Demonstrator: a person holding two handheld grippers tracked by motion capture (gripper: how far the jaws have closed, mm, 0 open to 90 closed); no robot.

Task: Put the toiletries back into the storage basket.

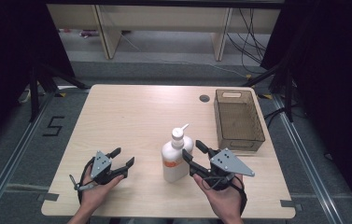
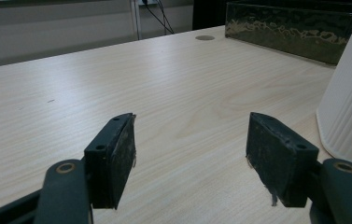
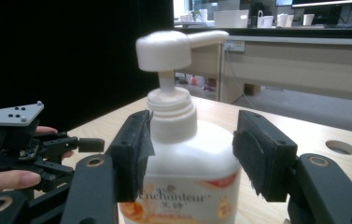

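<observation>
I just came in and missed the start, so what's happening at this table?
A person sits at a wooden table with a gripper in each hand. The right gripper is open with its jaws on either side of a white pump bottle, which stands upright near the middle; they have not closed on it. The left gripper is open too, holding nothing, just left of the bottle. An empty brown basket sits at the table's far right.

A white pump bottle (image 1: 176, 158) with an orange label stood upright near the table's front, nozzle pointing toward the far right.
</observation>
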